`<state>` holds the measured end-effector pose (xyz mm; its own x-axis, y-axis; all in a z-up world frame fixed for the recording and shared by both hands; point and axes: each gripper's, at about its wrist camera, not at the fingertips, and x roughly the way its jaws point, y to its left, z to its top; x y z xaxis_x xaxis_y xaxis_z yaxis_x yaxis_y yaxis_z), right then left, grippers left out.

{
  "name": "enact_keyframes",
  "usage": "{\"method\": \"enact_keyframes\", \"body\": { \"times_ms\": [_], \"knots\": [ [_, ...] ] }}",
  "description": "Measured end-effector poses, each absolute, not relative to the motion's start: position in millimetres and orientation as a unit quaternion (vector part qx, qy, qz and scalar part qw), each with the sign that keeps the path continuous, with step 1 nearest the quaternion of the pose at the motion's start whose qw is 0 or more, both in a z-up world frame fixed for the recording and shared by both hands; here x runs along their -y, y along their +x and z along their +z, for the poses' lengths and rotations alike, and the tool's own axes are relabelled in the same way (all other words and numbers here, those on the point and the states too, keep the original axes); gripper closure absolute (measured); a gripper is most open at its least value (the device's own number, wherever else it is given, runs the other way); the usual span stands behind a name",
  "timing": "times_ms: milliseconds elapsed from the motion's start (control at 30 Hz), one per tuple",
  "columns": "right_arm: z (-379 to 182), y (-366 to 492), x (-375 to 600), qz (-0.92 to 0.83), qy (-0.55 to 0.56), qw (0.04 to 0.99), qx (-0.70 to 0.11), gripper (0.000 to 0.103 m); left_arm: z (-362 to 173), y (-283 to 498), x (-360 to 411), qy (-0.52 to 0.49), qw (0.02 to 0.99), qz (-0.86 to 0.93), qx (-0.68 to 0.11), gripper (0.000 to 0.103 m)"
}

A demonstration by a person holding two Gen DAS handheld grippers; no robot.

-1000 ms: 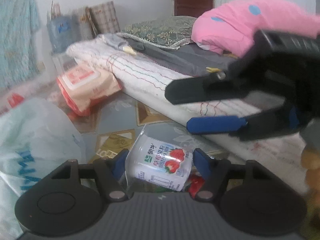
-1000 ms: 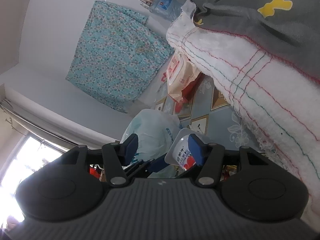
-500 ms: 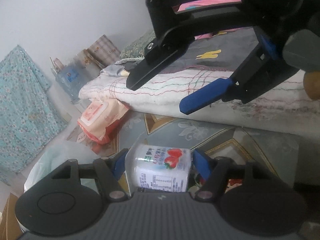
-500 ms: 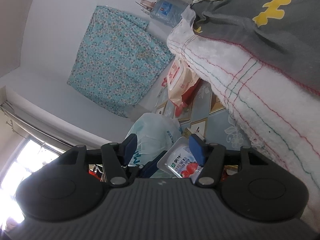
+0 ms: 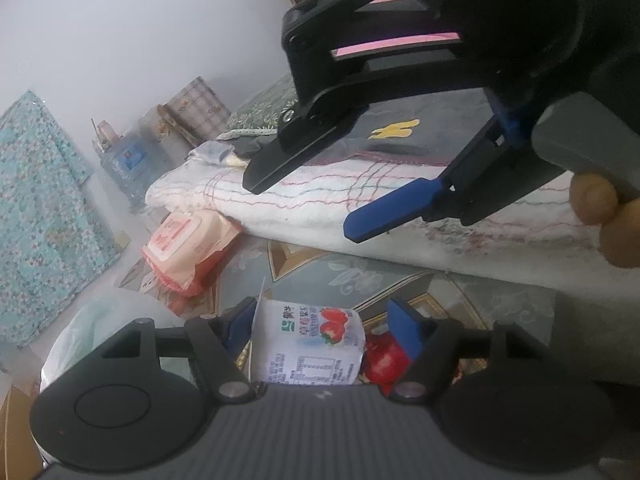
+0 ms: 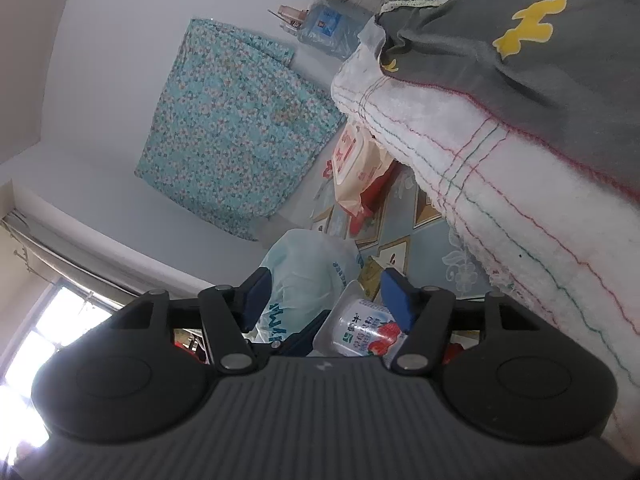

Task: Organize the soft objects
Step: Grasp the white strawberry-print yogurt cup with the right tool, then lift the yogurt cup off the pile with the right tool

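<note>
While sideways, yogurt cup (image 5: 310, 346) points lid-left.

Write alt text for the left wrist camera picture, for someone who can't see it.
A strawberry yogurt cup sits between the left gripper's blue fingers, the right one apart from it. Above, the open right gripper hangs before a folded white blanket; a wet-wipes pack lies beside it.

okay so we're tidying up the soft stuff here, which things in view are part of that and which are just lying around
Part of the job:
- white stitched quilt
- grey blanket on top of it
- green patterned pillow
- left gripper
- right gripper

Just lying about:
- strawberry yogurt cup, sitting between the left gripper's fingers
- wet wipes pack
- plastic bag
- floral curtain
</note>
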<state>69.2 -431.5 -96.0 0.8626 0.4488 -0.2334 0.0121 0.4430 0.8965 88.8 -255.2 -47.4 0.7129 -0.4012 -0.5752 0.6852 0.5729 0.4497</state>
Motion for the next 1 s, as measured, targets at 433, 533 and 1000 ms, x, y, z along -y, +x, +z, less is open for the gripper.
{"method": "enact_keyframes", "body": {
  "times_ms": [433,533,1000],
  "knots": [
    [-97.3,59.6,439.1,0.127,0.517,0.817,-0.22,0.039,-47.4,78.7,262.7,0.322,0.845,-0.363,-0.223,0.029],
    [-98.5,58.2,441.2,0.124,0.518,0.817,-0.221,0.039,-50.3,78.4,262.4,0.32,0.847,-0.362,-0.221,0.027],
    [-99.4,58.7,433.8,0.135,0.493,0.827,-0.236,0.039,-35.5,82.2,227.3,0.262,0.871,-0.337,-0.244,0.019]
  ]
}}
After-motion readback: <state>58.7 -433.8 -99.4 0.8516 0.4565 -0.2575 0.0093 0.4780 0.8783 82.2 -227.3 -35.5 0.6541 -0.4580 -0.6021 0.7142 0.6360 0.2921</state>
